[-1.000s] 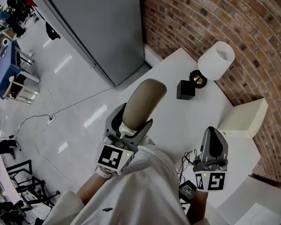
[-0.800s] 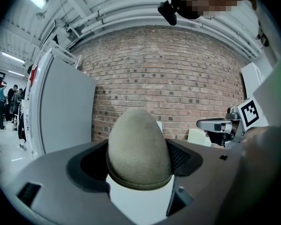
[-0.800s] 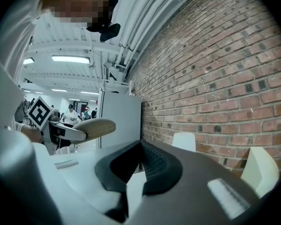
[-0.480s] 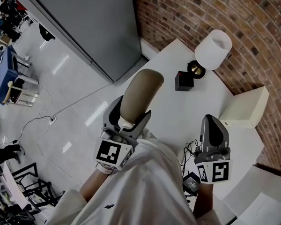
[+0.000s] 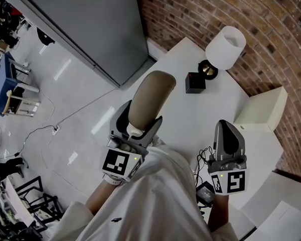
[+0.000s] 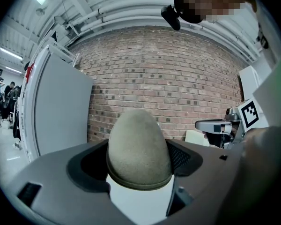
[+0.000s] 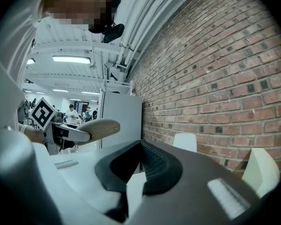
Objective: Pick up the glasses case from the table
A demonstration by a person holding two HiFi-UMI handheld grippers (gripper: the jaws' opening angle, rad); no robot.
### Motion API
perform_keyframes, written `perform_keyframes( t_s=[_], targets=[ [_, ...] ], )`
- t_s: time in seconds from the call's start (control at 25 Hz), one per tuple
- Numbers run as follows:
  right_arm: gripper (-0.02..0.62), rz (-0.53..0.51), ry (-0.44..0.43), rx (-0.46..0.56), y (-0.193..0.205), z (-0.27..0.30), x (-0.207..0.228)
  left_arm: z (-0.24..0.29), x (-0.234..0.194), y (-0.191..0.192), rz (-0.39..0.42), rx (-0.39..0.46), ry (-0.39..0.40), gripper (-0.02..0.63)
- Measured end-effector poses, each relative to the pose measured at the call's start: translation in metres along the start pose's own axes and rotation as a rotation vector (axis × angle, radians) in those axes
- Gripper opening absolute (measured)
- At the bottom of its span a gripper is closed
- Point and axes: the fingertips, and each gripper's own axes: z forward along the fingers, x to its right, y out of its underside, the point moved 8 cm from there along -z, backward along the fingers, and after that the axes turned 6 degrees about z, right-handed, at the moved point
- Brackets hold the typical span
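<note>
Glasses case (image 5: 149, 102) is clamped by left gripper (image 5: 140, 128), lifted off the table (image 5: 190, 119), above its left edge. Right gripper (image 5: 227, 134) fingers are pressed together, empty. Pick-up is judged done; a steady hold is called for next.

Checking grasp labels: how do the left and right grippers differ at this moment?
The left gripper holds the tan glasses case between its jaws; the right gripper holds nothing. The left gripper's jaws stand wide around the case; the right gripper's meet at the tips. Both point toward the brick wall.
</note>
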Motion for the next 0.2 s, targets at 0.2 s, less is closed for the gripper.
perform_keyframes(
  t_s=[0.2],
  targets=[
    [0.009,-0.001,0.004,-0.002,0.0017,-0.0015,-0.0023,-0.0012,0.0005,0.0007,-0.002,0.002,0.006,0.37]
  ],
)
